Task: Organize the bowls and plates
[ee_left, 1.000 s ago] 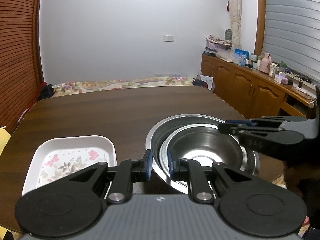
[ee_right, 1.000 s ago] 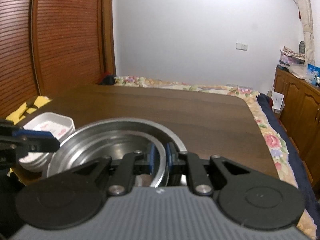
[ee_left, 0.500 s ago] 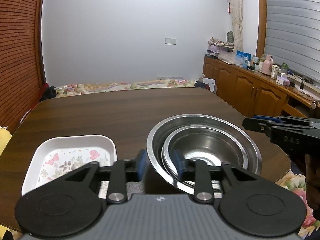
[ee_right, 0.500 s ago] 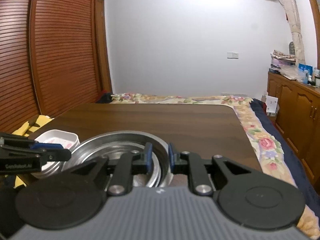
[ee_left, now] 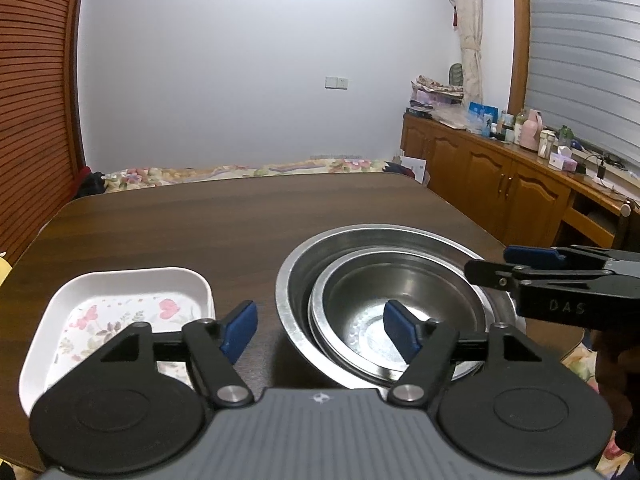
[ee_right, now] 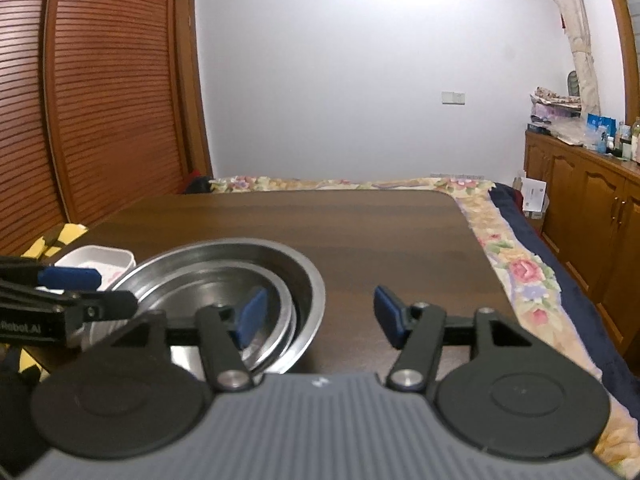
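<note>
A small steel bowl (ee_left: 400, 292) sits nested inside a large steel bowl (ee_left: 384, 236) on the dark wooden table (ee_left: 200, 232). My left gripper (ee_left: 320, 332) straddles the bowls' near-left rims. Its jaws are opening and its blue pads stand clear of the metal. A white square plate with a floral print (ee_left: 120, 312) lies to the left. My right gripper (ee_right: 320, 316) is also opening, with the large bowl's (ee_right: 224, 248) right rim between its pads, untouched. The small bowl (ee_right: 208, 288) shows inside. Each gripper appears in the other's view, the right gripper (ee_left: 488, 262) and the left gripper (ee_right: 116, 292).
The table's rounded near-right corner (ee_left: 560, 344) lies close to the bowls. A bed with a floral cover (ee_right: 512, 264) runs along the table's right and far sides. Wooden cabinets (ee_left: 500, 184) with clutter line the right wall. A slatted wooden wardrobe (ee_right: 100, 100) stands on the left.
Both grippers were shut on the bowls' rims a second ago. Their jaws have spread apart and let go. The bowls rest on the table.
</note>
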The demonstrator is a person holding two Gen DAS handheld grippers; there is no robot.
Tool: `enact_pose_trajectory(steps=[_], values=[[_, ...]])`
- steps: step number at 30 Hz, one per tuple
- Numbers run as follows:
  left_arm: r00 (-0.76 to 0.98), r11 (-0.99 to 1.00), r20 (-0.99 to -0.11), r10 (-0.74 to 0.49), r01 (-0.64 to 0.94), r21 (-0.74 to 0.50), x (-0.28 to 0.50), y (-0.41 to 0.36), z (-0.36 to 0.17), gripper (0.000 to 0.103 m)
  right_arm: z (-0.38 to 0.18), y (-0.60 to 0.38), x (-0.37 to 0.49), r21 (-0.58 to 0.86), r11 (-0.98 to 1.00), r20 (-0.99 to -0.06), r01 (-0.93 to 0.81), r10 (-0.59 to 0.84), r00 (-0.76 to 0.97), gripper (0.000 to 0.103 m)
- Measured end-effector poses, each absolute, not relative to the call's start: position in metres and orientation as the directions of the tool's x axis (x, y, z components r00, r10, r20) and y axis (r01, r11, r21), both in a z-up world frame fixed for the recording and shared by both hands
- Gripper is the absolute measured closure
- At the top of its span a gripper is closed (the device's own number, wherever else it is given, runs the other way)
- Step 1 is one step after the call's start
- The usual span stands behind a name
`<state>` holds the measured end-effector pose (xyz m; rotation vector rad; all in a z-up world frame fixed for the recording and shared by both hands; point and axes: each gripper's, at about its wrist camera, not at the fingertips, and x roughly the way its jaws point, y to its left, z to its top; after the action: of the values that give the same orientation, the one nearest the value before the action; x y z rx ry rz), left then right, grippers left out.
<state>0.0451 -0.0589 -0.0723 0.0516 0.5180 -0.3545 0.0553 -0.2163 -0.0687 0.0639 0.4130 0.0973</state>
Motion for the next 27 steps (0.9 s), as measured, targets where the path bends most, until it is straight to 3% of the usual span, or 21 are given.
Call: enact_pose_trajectory(steps=[5, 11, 19, 27], values=[[0.798, 0.934, -0.501, -0.336, 0.350, -0.069, 0.051, -0.059, -0.077, 0.032, -0.073, -0.213, 0.059, 0.098, 0.991, -0.416, -0.096, 0.128, 0.900, 0.042], [0.782, 0.933, -0.520, -0.345, 0.346, -0.098, 0.057, -0.056, -0.083, 0.051, -0.077, -0.210, 0.060, 0.123, 0.987, -0.433, -0.106, 0.149, 0.889, 0.043], [0.778, 0.935, -0.529, -0.339, 0.340, -0.099, 0.058, -0.056, -0.086, 0.062, -0.081, -0.209, 0.061, 0.145, 0.984, -0.440, -0.108, 0.161, 0.883, 0.044], [0.780, 0.935, -0.525, -0.340, 0.339, -0.103, 0.058, -0.056, -0.089, 0.068, -0.083, -0.209, 0.061, 0.165, 0.980, -0.424, -0.113, 0.174, 0.889, 0.065]])
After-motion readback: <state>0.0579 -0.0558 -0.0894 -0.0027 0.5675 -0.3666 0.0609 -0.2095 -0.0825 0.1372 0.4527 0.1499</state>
